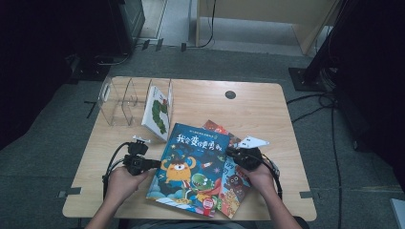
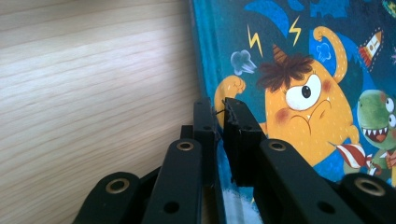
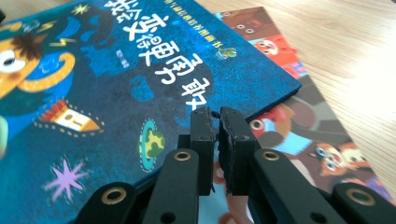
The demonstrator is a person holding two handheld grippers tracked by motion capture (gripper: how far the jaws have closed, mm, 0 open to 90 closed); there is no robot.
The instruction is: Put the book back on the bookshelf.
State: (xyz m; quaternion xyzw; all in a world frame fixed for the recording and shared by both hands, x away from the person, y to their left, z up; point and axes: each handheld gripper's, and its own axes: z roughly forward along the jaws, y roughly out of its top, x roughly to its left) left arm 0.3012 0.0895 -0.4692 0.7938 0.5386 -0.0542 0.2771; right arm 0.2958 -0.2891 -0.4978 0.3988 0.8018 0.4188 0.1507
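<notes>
Wooden table (image 1: 267,102): blue book (image 1: 191,167) flat, long axis near-to-far, gripped both edges.

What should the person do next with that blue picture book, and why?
Probably lift it a little, level. The left gripper is shut on the blue book's left edge and the right gripper on its right edge, while it lies on a red book; the clear rack behind has free slots.

Both grippers, the left gripper (image 1: 154,163) and the right gripper (image 1: 232,154), are showing black jaws with brass-ringed screw holes behind them, trailing black cables.
</notes>
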